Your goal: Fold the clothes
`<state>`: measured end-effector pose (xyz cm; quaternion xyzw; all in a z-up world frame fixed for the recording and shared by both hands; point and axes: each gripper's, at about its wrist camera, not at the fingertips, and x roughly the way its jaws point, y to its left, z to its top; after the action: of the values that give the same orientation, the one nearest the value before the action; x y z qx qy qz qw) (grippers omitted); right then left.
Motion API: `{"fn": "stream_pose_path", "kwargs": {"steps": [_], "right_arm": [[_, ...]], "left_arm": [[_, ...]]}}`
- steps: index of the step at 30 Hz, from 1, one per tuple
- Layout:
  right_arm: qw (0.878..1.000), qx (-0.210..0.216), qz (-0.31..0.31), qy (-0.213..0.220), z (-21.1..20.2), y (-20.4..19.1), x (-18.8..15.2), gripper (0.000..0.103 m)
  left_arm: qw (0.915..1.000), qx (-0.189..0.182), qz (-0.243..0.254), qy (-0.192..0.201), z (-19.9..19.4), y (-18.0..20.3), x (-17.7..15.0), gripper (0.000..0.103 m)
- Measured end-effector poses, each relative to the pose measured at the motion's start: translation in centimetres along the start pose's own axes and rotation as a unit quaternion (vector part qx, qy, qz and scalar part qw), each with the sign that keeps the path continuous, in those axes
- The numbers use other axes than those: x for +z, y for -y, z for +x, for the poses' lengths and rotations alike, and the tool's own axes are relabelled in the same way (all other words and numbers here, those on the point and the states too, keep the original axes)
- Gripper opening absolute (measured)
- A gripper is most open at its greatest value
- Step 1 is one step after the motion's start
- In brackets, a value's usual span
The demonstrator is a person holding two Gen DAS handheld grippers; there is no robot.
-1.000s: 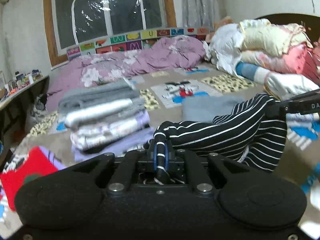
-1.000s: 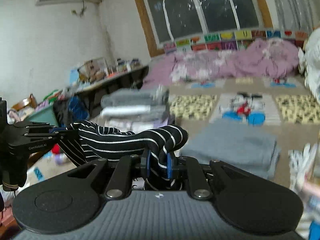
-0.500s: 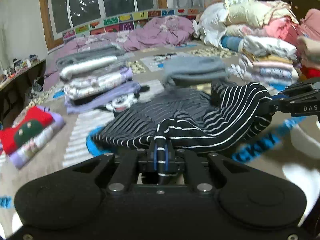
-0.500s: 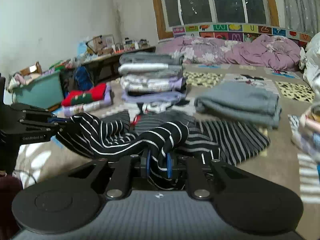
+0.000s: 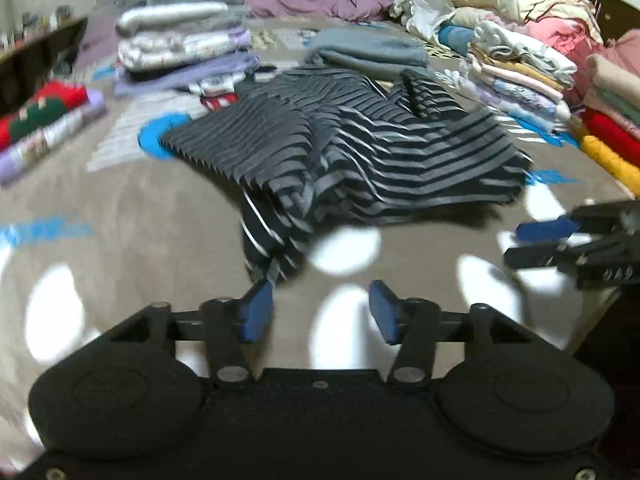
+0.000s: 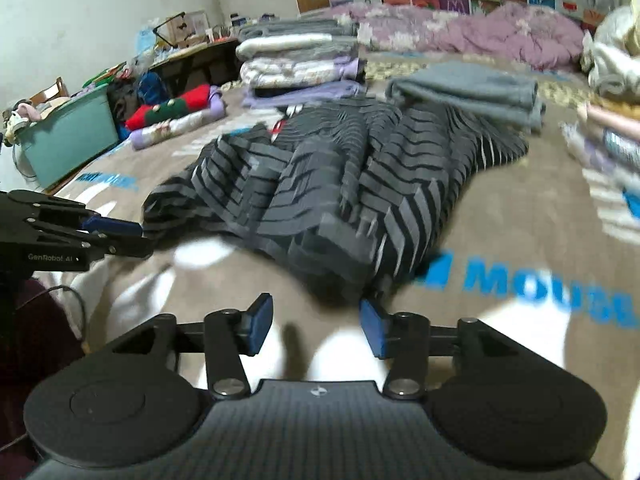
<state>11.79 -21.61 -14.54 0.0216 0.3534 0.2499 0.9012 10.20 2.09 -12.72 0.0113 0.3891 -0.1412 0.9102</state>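
Jaws spread on left gripper (image 5: 320, 312) and right gripper (image 6: 316, 326), motion-blurred striped garment (image 5: 352, 152) crumpled on bedspread (image 5: 120, 208)

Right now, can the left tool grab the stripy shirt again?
Probably yes. The left tool is open, and the stripy shirt lies loose on the blanket with its near edge just ahead of the fingertips. Nothing lies between them.
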Motion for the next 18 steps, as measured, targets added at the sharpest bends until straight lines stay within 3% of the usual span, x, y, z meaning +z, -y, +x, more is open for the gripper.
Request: {"fn": "stream_pose_path", "kwargs": {"steps": [3, 6, 9, 12, 18], "right_arm": [[1.0, 0.007, 0.014, -0.011, -0.9, -0.6, -1.6, 0.051], [0.999, -0.002, 0.035, 0.015, -2.3, -0.9, -3.0, 0.051], [0.998, -0.028, 0.018, 0.046, -3.1, -1.6, -2.9, 0.051], [0.996, -0.046, -0.018, 0.076, -3.7, -2.1, -1.5, 0.051], [0.99, -0.049, -0.105, 0.086, -2.7, -2.2, 3.1, 0.058]], "left_arm": [[0.9989, -0.024, -0.038, -0.011, -0.4, 0.3, -1.0, 0.054], [0.9965, -0.037, -0.074, 0.014, -1.5, 0.5, -1.1, 0.054], [0.9979, -0.025, -0.014, 0.058, -3.3, 1.9, 0.2, 0.054], [0.9936, -0.01, 0.067, 0.09, -4.0, 3.0, 2.3, 0.054], [0.9843, -0.024, 0.149, 0.091, -1.3, 2.1, 6.5, 0.054]]}}
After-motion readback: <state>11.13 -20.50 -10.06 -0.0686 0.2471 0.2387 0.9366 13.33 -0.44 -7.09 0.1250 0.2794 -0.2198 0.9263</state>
